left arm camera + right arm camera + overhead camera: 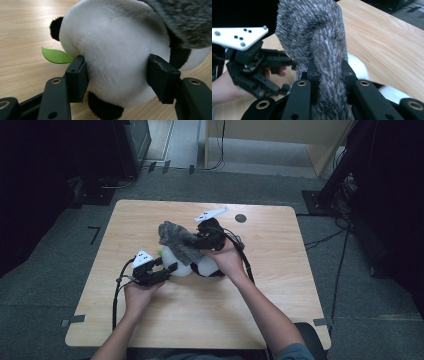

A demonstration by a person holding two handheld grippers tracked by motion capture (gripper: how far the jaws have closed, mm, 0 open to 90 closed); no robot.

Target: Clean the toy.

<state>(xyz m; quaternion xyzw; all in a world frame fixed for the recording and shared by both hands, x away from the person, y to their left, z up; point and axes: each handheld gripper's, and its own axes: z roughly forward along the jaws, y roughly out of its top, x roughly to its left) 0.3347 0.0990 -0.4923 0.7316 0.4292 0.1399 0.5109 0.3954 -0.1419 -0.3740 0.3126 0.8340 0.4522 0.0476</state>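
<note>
Panda (192,266): plush, lying mid-table (260,310); left gripper (167,270) clamped on its white body; right gripper (196,241) just above, pinching grey cloth (177,237) draped over it

You are sitting in a lab or recording room, not a home. The light wooden table (210,320) stands alone on grey carpet (45,285), and tape marks (75,320) sit on the floor at its near left and near right corners, with another mark (94,234) off its left edge. Past the far edge, cables (220,150) trail across the floor toward dark equipment stands (345,165) off the far right corner and a black cabinet (132,145) off the far left corner. A pale wooden unit (280,137) stands behind the table's far edge.
</note>
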